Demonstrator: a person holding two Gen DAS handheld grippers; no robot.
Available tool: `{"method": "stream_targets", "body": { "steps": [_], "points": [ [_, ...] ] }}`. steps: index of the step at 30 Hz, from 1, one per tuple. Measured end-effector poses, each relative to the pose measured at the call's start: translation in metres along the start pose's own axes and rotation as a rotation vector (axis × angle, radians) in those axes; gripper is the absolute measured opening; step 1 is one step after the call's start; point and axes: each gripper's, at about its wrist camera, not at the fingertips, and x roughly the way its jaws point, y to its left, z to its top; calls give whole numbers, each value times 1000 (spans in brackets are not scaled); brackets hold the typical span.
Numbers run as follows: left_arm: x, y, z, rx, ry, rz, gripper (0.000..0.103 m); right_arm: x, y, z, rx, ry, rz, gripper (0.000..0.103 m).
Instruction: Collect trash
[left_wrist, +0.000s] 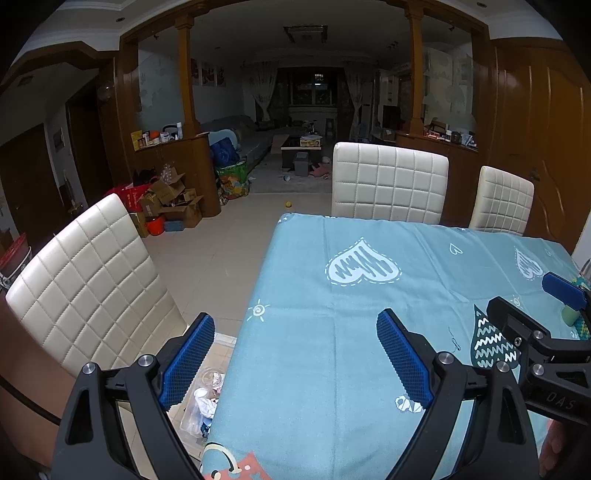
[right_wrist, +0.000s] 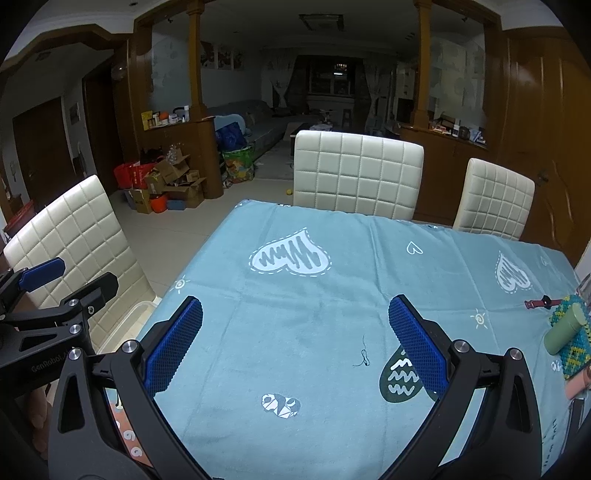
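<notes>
Blue-padded left gripper (left_wrist: 295, 363) and right gripper (right_wrist: 295, 345) both gape, holding nothing; tablecloth (right_wrist: 295, 295) looks cleared (bin (left_wrist: 207, 398) already filled), next find leftovers.

- A clear plastic bin (left_wrist: 190, 419) stands upright and open-topped on the floor at about 7 o'clock in the left wrist view, just beside the table (left_wrist: 332, 332) edge, which hides its right part.
- Inside the bin lie crumpled white paper (left_wrist: 207, 402) and a clear cup (left_wrist: 213, 377); the rest is too blurred to tell.
- In the right wrist view only the bin's pale rim shows, near 9 o'clock.
- A short dark thread (right_wrist: 364, 357) lies curled on the table at about 5 o'clock.
</notes>
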Motion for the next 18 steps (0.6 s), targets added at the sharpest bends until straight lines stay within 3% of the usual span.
{"method": "stream_targets", "body": {
  "steps": [18],
  "points": [
    [-4, -5, 1, -10, -34, -23, 87, 2, -2, -3, 10, 6, 2, 100]
  ]
}}
